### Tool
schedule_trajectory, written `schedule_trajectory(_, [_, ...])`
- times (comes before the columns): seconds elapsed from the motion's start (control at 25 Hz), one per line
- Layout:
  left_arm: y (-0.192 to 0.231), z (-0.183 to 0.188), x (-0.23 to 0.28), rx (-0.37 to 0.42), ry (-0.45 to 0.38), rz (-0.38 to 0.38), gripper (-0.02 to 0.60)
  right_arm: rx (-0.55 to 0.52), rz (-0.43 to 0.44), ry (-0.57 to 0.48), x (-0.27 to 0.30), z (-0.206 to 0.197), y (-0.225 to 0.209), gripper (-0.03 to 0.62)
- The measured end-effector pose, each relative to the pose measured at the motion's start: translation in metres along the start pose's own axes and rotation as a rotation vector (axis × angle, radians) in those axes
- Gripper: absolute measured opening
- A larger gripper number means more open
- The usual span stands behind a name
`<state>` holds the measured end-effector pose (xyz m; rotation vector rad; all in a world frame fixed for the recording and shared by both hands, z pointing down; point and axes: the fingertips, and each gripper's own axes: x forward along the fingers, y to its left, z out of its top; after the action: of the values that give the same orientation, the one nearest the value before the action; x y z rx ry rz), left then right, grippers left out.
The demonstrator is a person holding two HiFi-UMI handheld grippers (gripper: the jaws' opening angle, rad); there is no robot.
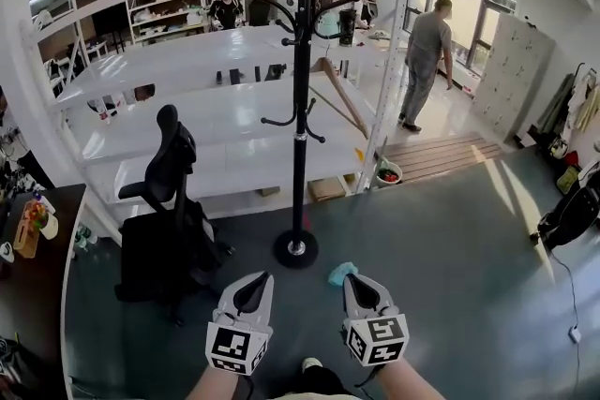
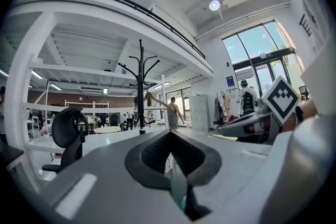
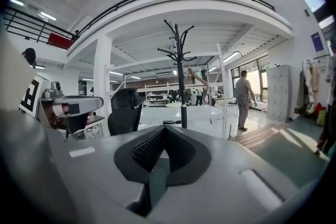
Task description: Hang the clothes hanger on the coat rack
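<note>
both jaws are pressed together w/ nothing in them. left gripper (image 1: 255, 280) and right gripper (image 1: 358, 282) sit low, side by side, facing the coat rack (image 1: 300, 108). no clothes hanger in either, so the risk imo is reaching for the rack w/ nothing to hang, or knocking its pole, which stands on a small round base w/ a chair (image 1: 169, 164) near it. a slanted wooden piece (image 1: 345, 98) beside the pole might be the hanger, can't tell. teal thing (image 1: 341, 274) on the floor by the right gripper is partly hidden, unclear what it is.
</note>
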<state>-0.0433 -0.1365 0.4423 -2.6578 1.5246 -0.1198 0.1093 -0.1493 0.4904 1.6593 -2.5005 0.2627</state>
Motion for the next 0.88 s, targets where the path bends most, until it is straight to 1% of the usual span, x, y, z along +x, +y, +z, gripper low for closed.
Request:
schedule_trajectory(0.16, [0.000, 0.001, -0.036, -0.004, -0.006, -0.014, 0.000, -0.004, -0.021, -0.001, -0.025, -0.006, 0.030, 0.026])
schedule_trajectory(0.4, [-0.008, -0.006, -0.076, -0.021, -0.004, -0.034, 0.000, -0.005, -0.043, -0.007, -0.058, -0.015, 0.059, 0.026])
schedule_trajectory(0.64, [-0.010, -0.008, -0.099, -0.031, -0.004, -0.040, 0.000, 0.006, -0.055, -0.005, -0.073, -0.023, 0.077, 0.026])
schedule_trajectory(0.88, [-0.005, -0.006, -0.109, -0.042, -0.016, -0.029, 0.000, 0.000, -0.049, -0.012, -0.078, -0.022, 0.091, 0.026])
